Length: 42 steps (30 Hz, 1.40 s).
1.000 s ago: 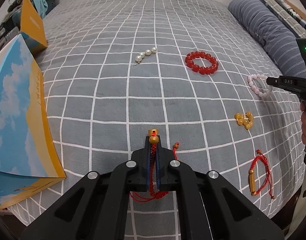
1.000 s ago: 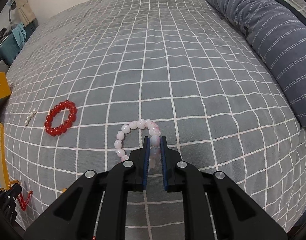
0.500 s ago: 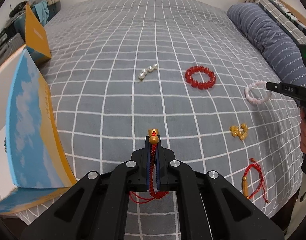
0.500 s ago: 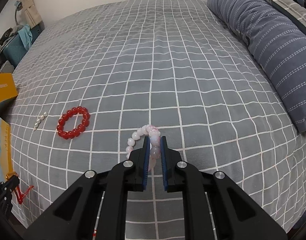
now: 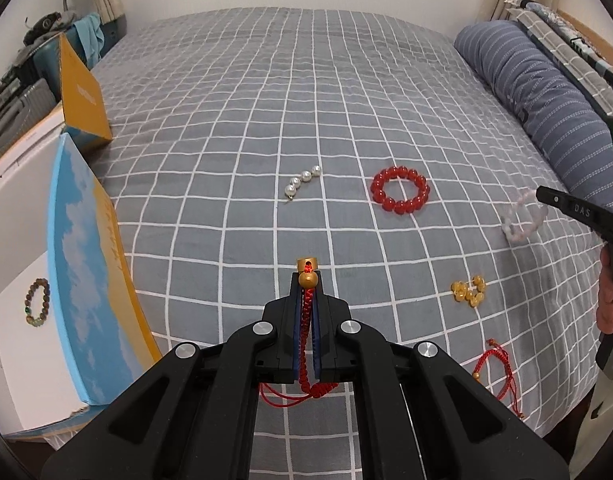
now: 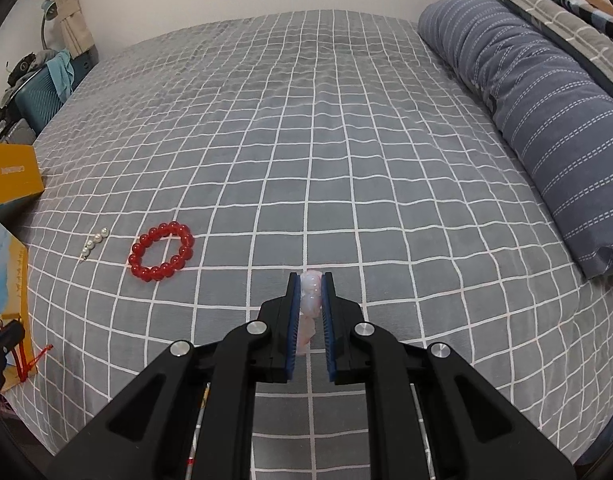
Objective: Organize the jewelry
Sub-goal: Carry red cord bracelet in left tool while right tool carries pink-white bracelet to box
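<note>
My left gripper [image 5: 306,280] is shut on a red cord bracelet with a gold bead [image 5: 306,312] and holds it above the bed. My right gripper [image 6: 310,280] is shut on a pale pink bead bracelet [image 6: 309,300], lifted off the bed; it also shows blurred in the left wrist view [image 5: 522,216]. A red bead bracelet [image 5: 400,195] [image 6: 161,251], a short pearl string [image 5: 302,180] [image 6: 94,242], an amber bead cluster [image 5: 468,291] and a second red cord bracelet [image 5: 496,372] lie on the grey checked bedspread.
An open white box [image 5: 22,344] with a blue-and-orange lid [image 5: 86,272] stands at the left bed edge and holds a brown bead bracelet [image 5: 37,301]. An orange box [image 5: 80,88] lies behind it. A striped blue pillow [image 6: 546,112] lies along the right.
Both grippers have risen with their bracelets. The pink bracelet has come off the bedspread. The left view has pulled back, showing the inside of the white box.
</note>
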Motion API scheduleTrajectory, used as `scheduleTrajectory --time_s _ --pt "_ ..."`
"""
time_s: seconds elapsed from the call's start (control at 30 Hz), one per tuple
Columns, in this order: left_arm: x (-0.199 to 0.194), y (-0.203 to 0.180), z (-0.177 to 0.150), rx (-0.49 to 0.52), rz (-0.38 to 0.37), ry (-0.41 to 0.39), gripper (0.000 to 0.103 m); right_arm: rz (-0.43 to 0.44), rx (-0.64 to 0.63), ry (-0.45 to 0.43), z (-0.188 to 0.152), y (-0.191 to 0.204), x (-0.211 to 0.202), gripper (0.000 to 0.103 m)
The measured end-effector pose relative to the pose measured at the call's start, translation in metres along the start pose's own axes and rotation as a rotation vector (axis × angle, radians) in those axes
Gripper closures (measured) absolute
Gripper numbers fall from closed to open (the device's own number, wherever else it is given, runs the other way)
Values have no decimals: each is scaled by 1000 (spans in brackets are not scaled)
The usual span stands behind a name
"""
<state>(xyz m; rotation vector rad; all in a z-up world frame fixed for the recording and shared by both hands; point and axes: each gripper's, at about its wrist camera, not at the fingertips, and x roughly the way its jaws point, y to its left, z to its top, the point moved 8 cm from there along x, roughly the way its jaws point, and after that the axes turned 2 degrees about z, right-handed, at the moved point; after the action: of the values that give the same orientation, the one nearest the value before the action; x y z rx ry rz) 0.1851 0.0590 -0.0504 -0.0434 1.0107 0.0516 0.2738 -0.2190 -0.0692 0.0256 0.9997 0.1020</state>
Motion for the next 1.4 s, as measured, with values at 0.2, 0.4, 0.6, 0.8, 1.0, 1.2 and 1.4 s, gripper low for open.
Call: scheduleTrajectory --time_s 0.2,0.4,0.6,0.8,1.0,1.2,1.4 --pt "-5 3 6 -8 2 -12 100 7 -8 -22 2 2 -13 93" --pt "-14 7 16 -14 5 -30 100 13 -23 -56 7 10 -31 93" --pt "-28 15 27 -22 12 -53 100 28 -48 -97 14 24 -53 93" --pt "-43 24 35 -29 19 -78 100 42 -68 -133 21 40 -73 93" --pt "-55 31 40 -33 20 -95 100 60 -86 -159 26 60 -88 93" --pt "-65 42 40 -47 24 -105 100 83 -111 -175 28 86 -98 93" --pt "-76 60 41 -68 39 -121 100 117 -139 -191 32 115 -107 93"
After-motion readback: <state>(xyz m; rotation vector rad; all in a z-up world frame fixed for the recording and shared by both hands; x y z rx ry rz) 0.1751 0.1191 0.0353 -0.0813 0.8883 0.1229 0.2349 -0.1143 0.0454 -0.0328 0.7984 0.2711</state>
